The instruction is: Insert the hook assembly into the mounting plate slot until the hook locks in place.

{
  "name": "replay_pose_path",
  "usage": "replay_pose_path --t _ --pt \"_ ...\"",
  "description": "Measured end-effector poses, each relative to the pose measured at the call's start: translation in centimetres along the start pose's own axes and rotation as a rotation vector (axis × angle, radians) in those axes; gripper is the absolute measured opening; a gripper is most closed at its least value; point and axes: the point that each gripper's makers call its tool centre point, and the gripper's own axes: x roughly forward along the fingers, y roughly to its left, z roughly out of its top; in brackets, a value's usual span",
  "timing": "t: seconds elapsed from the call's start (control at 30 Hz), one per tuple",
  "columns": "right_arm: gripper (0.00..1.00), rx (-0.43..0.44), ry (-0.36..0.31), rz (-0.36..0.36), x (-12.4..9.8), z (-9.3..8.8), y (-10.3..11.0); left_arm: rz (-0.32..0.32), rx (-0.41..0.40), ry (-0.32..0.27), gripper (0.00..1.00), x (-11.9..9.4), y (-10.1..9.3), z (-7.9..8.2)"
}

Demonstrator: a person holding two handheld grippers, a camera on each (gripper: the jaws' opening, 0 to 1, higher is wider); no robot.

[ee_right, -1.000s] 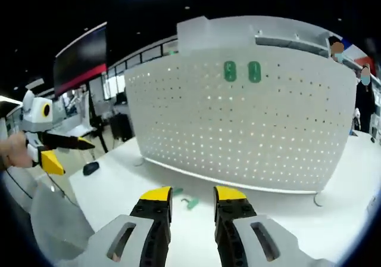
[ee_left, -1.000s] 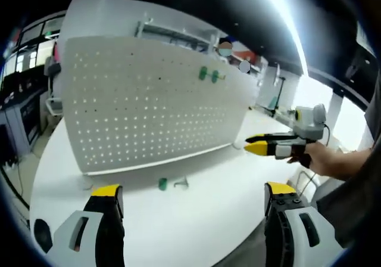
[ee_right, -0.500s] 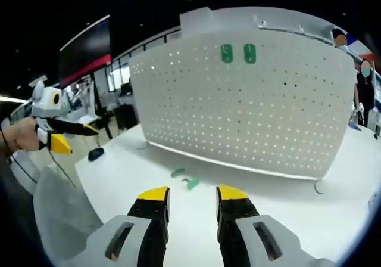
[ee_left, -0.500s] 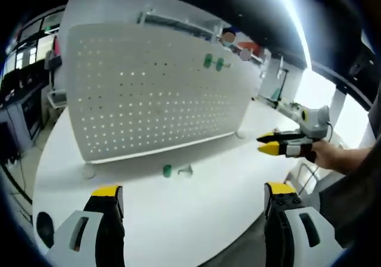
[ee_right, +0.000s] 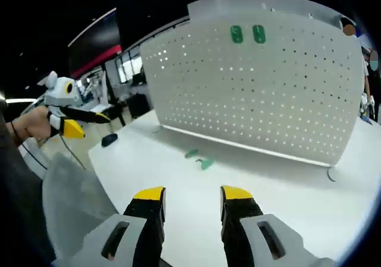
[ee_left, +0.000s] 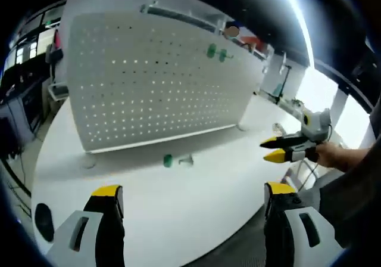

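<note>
A white pegboard mounting plate (ee_left: 149,82) stands upright on the white table (ee_left: 178,213). Two green hooks (ee_left: 215,52) sit in its upper holes, also visible as green hooks (ee_right: 247,34) in the right gripper view. In front of the board, loose on the table, lie a green hook piece (ee_left: 168,160) and a pale piece (ee_left: 186,160); the right gripper view shows them as two green pieces (ee_right: 200,159). My left gripper (ee_left: 193,189) stands wide open and empty, well short of them. My right gripper (ee_right: 193,193) is open and empty, off to the right of the board.
A hand holds the right gripper (ee_left: 280,149) past the table's right edge. The left gripper (ee_right: 80,123) hangs off the table's left side. A small black object (ee_right: 109,139) lies near that edge. The pegboard (ee_right: 262,94) rests on small feet (ee_right: 329,173).
Both views have shifted a little with the hands. The right gripper's jaws stand slightly wider apart. The loose pieces and the board have stayed put.
</note>
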Motion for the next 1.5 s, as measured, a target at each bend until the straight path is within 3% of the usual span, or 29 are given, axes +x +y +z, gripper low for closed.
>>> replay_pose_path --t 0.3,0.6,1.13,1.5 --pt "0.44 -0.004 0.062 0.068 1.2 -1.1 1.1 -0.009 -0.017 0.016 1.00 0.1 0.0 -0.8" --pt "0.43 -0.106 0.104 0.151 3.9 0.1 1.7 -0.020 -0.014 0.056 1.00 0.6 0.4 -1.3" --pt "0.36 -0.240 0.202 0.353 12.1 1.4 3.7 -0.032 -0.043 0.097 0.99 1.1 1.6 -2.5" --pt "0.31 -0.271 0.256 0.408 19.0 2.4 3.1 -0.042 -0.060 0.102 0.99 1.7 2.5 -2.4"
